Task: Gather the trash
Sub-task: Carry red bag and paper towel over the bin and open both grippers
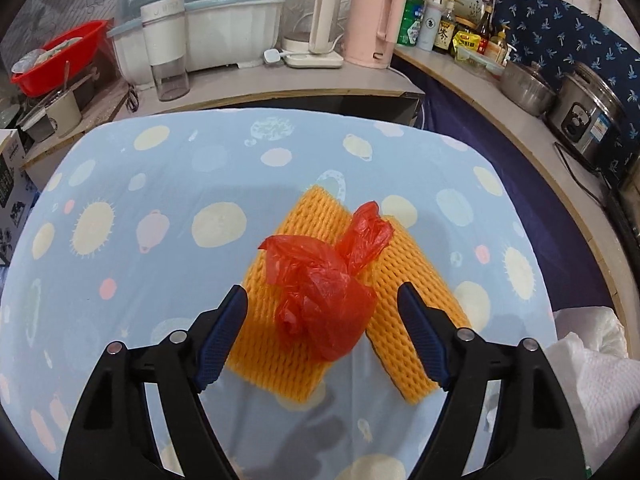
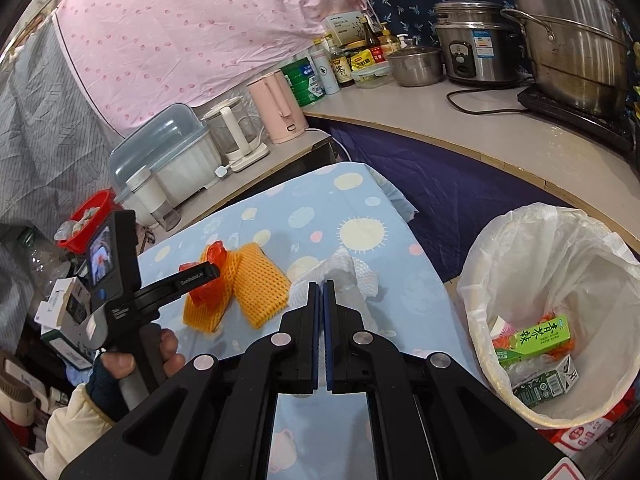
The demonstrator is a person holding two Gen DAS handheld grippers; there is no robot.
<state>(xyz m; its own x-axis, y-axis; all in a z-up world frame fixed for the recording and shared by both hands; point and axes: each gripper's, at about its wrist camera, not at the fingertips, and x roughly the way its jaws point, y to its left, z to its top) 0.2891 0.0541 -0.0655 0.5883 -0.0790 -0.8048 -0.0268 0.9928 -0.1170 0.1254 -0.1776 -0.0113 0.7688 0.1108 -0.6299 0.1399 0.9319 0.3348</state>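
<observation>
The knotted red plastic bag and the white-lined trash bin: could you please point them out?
Knotted red plastic bag (image 1: 328, 308), left wrist view, on its bulging body.
White-lined trash bin (image 2: 520, 240), right wrist view, on the liner's far rim.

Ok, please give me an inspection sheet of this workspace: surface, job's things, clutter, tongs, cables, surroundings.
Surface: table under blue patterned cloth.
Job's things: red bag lying on two orange foam nets; white tissue beside them; bin with white liner, cartons inside.
Clutter: nothing else seen on the cloth.
Tongs: left tongs open, jaws either side of the bag; right tongs shut, empty.
Cables: black cord on the counter.
Surroundings: kettles, bottles, rice cooker, steel pots.
</observation>
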